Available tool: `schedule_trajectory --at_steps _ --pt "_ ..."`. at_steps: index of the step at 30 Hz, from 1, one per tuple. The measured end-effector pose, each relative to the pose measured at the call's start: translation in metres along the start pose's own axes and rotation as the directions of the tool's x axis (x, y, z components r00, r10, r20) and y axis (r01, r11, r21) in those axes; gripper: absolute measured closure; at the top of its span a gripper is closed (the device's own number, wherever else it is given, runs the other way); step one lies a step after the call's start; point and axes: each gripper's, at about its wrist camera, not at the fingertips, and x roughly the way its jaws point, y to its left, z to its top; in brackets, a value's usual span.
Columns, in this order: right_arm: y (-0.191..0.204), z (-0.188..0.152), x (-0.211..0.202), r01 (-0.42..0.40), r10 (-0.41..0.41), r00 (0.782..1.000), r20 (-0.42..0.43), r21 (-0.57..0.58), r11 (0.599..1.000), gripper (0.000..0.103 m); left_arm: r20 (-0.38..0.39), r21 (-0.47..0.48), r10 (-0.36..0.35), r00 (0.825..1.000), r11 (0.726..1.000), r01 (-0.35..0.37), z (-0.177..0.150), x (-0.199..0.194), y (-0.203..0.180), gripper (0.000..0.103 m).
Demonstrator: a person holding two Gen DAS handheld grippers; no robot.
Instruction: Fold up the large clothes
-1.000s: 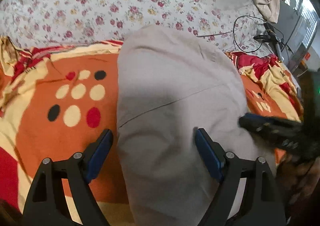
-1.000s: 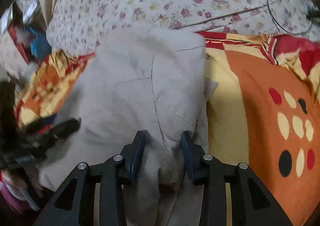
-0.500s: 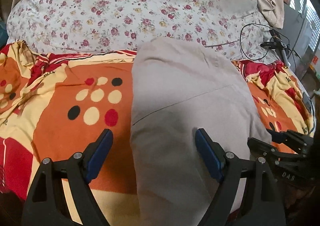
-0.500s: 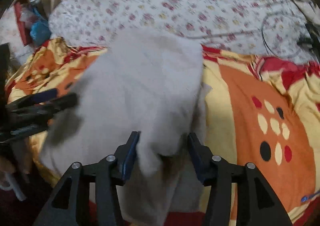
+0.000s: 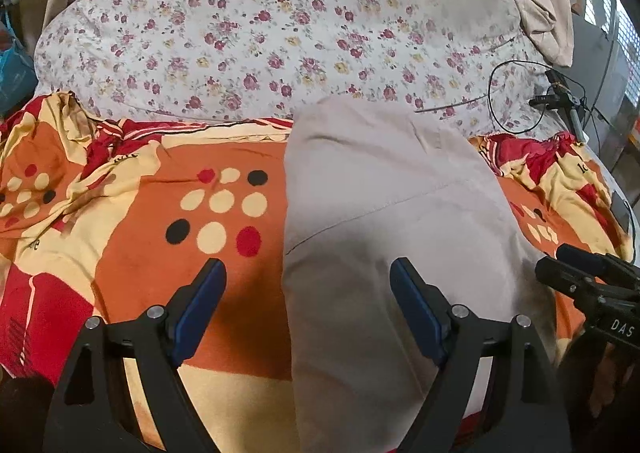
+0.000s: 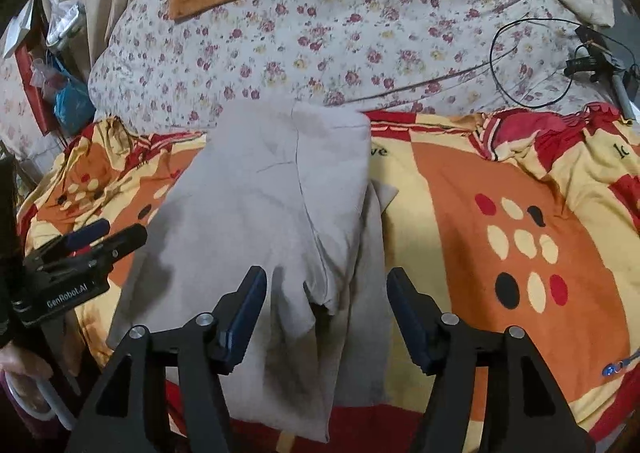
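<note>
- The grey garment lies folded into a long stack on the orange patterned blanket, its far end reaching the flowered quilt on the bed.
- Risk, as I judge it — the loose flap sticking out along the stack's right side could slide or open if a finger snags it in passing.
- The near end droops over the bed's edge; a nudge there might pull the layers askew.
- Right tool: its jaws have just been opening and stand apart, with cloth below them but nothing pinched.
- Left tool: spread wide, empty — hovering over the garment's left edge.
</note>
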Motion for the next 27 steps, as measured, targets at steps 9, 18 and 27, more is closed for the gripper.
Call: schedule_trajectory --at_steps 9,18,27 --pt "0.008 0.005 0.000 0.025 -0.025 1.000 0.013 0.005 1.000 0.029 0.017 -0.015 0.019 1.000 1.000 -0.018 -0.001 -0.005 -0.001 0.019" --pt "0.025 0.016 0.004 0.044 -0.045 0.998 0.038 0.019 0.999 0.023 0.082 -0.008 0.063 0.995 0.998 -0.063 0.004 -0.018 0.001 0.019" --pt "0.037 0.015 0.007 0.063 -0.063 0.997 0.045 -0.014 0.998 0.022 0.093 -0.010 0.082 0.992 0.997 -0.082 0.006 -0.021 0.002 0.019"
